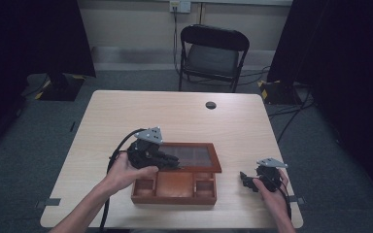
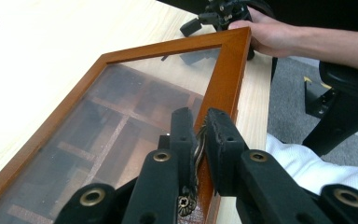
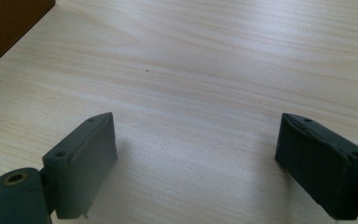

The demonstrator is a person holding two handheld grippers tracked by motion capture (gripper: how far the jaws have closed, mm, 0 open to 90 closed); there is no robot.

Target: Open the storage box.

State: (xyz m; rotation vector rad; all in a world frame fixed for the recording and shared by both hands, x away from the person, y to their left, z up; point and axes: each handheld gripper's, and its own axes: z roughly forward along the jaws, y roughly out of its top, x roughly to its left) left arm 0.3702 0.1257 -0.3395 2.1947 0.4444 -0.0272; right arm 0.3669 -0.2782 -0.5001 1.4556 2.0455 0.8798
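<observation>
Your left gripper [image 2: 199, 140] pinches the glass lid's brass latch [image 2: 196, 156]; at four o'clock on the counter [image 1: 184, 109], your right gripper's [image 3: 196, 154] fingers gape empty.

Wooden box [image 1: 173, 188] sits on the table [image 1: 184, 114], near its front edge, about midway across. Lid [image 1: 194, 156] raised, standing up from the box's rear edge; the open compartments lie in front of it. Left gripper [image 1: 171, 162] is at the lid's left part, its jaws on either side of the lid frame's metal clasp [image 2: 196, 154]. Right gripper [image 1: 245, 178] rests on the table to the right of the box, apart from it. Round hole [image 1: 211, 105] lies at the table's far side. Chair [image 1: 212, 53] stands behind the table.
</observation>
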